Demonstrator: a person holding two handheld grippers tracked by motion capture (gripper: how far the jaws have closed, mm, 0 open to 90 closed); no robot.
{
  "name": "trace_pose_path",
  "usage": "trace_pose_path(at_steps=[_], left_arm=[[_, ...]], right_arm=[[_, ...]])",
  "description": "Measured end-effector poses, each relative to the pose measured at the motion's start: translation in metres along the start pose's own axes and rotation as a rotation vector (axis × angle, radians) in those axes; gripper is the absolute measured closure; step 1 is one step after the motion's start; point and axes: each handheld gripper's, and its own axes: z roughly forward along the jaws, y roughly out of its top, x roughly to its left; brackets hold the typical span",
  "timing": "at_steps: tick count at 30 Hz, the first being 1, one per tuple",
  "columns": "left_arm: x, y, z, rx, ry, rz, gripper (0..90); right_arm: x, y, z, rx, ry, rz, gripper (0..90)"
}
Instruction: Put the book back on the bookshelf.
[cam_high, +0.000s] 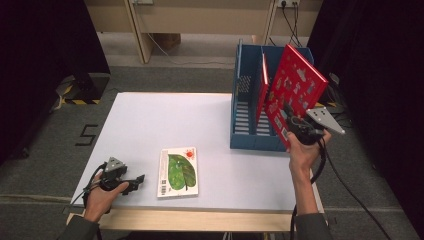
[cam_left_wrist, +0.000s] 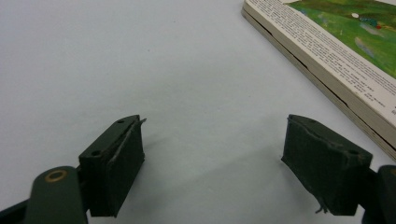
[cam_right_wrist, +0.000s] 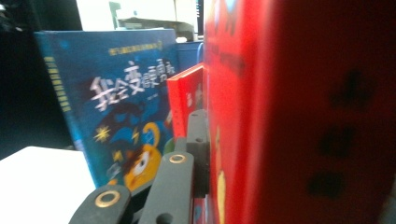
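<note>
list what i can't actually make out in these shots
- Right gripper, right gripper view: its far finger is hidden behind the big red book, blurred this close.
- Blue rack, high view: the red book covers its right compartment.
- Green leaf book, left gripper view: cut off by the frame edge; spine print too small to read.

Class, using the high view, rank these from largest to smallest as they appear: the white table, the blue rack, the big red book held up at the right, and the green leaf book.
1. White table
2. Blue rack
3. Big red book, though it is tilted and lifted nearer the camera, so its place after the rack is unsure
4. Green leaf book
</note>
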Motion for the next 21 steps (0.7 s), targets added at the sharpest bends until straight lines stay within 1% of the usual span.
trace_pose_path(at_steps=[1, 2, 4, 7, 10, 12, 13, 18, 21], left_arm=[[0.0, 0.0, 0.0, -0.001, 0.0, 0.0, 19.4], [0.0, 0.0, 0.0, -0.004, 0.0, -0.004, 19.4], [0.0, 0.0, 0.0, -0.005, -0.001, -0.005, 19.4], [0.0, -0.001, 0.0, -0.008, 0.002, -0.01, 19.5], [0.002, -0.001, -0.001, -0.006, 0.001, -0.013, 19.5], [0.002, -0.001, 0.0, -0.008, 0.003, -0.012, 19.5], [0.002, -0.001, 0.0, -0.008, 0.004, -0.011, 19.5], [0.001, -0.001, -0.001, -0.006, 0.001, -0.009, 19.4], [0.001, -0.001, -0.001, -0.007, 0.001, -0.01, 19.4]], right_arm=[[0.0, 0.0, 0.006, -0.005, -0.005, 0.004, 79.9], [-0.001, 0.0, 0.011, 0.002, -0.012, 0.004, 80.0], [-0.002, 0.0, 0.021, 0.004, -0.039, 0.01, 80.0], [-0.006, 0.0, 0.038, 0.013, -0.07, -0.009, 80.0], [-0.006, -0.001, 0.054, 0.031, -0.077, -0.014, 79.9], [-0.005, -0.003, 0.064, 0.042, -0.088, -0.031, 79.9], [-0.005, -0.005, 0.069, 0.051, -0.087, -0.032, 79.9], [-0.004, -0.011, 0.086, 0.085, -0.102, -0.03, 79.9], [-0.006, -0.015, 0.096, 0.087, -0.105, -0.038, 79.9]])
